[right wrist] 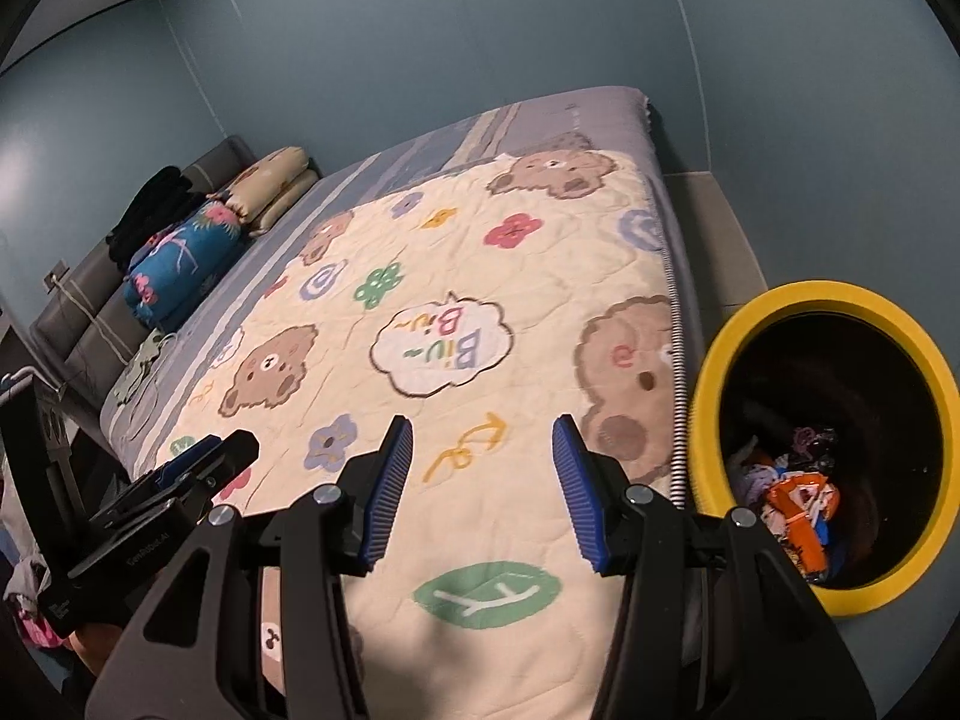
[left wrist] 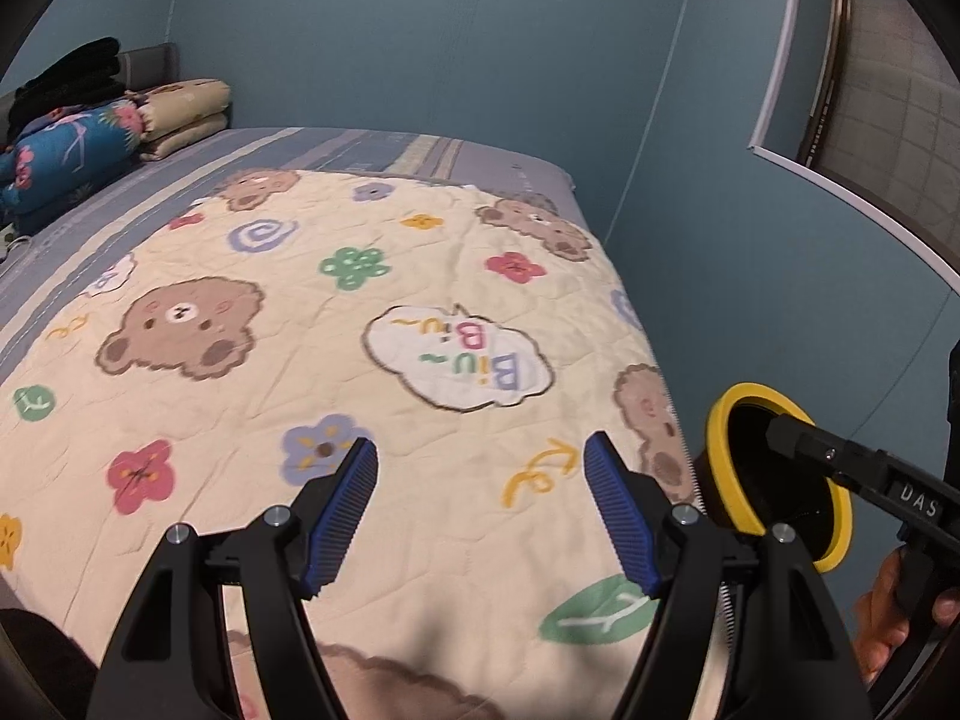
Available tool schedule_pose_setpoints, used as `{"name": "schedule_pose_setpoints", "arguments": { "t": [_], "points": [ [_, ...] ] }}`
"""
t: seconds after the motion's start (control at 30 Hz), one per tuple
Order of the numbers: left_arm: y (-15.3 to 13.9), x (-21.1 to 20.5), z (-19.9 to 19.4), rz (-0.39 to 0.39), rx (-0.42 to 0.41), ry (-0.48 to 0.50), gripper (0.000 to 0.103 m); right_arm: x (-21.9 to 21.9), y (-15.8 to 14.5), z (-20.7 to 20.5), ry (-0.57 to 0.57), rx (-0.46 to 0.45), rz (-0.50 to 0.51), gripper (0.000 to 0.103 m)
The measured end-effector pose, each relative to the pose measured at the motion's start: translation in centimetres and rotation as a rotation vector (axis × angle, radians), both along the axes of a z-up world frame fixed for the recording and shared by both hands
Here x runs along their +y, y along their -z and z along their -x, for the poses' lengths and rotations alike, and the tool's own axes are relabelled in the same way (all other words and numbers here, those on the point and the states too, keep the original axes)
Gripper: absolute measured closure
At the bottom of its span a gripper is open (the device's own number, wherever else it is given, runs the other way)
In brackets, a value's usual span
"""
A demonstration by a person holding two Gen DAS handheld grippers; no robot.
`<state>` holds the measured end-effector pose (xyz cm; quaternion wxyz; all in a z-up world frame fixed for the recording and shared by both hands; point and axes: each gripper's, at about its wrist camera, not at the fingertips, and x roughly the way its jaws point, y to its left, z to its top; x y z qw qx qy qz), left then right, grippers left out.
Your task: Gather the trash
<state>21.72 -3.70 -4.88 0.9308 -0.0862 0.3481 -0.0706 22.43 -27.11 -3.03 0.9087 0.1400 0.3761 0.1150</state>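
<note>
A black trash bin with a yellow rim (right wrist: pixel 750 324) stands on the floor at the right side of the bed; it also shows in the left wrist view (left wrist: pixel 720 414). Crumpled wrappers (right wrist: pixel 798 498), orange and white, lie inside it. My left gripper (left wrist: pixel 480 456) is open and empty above the cream bear-print quilt (left wrist: pixel 336 324). My right gripper (right wrist: pixel 483 438) is open and empty above the same quilt (right wrist: pixel 420 276), left of the bin. The right gripper's body shows in the left wrist view (left wrist: pixel 864 468), in front of the bin. No loose trash shows on the quilt.
Folded quilts and pillows (left wrist: pixel 90 126) are stacked at the head of the bed (right wrist: pixel 180 252). A grey headboard (right wrist: pixel 78 312) stands behind them. Blue walls (left wrist: pixel 456 30) close the far side. A window frame (left wrist: pixel 780 48) is at the right.
</note>
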Motion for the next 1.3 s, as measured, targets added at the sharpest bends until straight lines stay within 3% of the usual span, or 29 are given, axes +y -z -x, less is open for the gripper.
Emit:
{"name": "schedule_pose_setpoints", "arguments": {
  "t": [0.27,0.5,0.6,0.77,0.9,1.3],
  "points": [
    [1.0,2.7,2.1,-0.029,-0.006,-0.05,0.035,3.4,1.0,1.0,-0.052,0.0,0.024,0.056],
    [0.8,4.4,4.5,-0.058,-0.092,-0.098,0.033,4.7,1.6,2.2,-0.026,-0.022,0.038,0.054],
    [-0.1,4.8,5.8,-0.063,-0.166,-0.111,0.023,4.8,1.1,3.1,0.006,-0.07,0.052,0.041],
    [-1.9,4.8,8.0,-0.077,-0.286,-0.115,0.01,5.1,0.2,4.1,0.03,-0.131,0.076,0.027],
    [-3.3,4.5,9.9,-0.11,-0.376,-0.126,0.008,4.6,-1.0,5.1,0.088,-0.2,0.082,0.013],
    [-6.1,4.5,14.3,-0.091,-0.503,-0.153,0.008,4.8,-5.1,11.0,0.194,-0.491,0.148,0.008]
  ]
}}
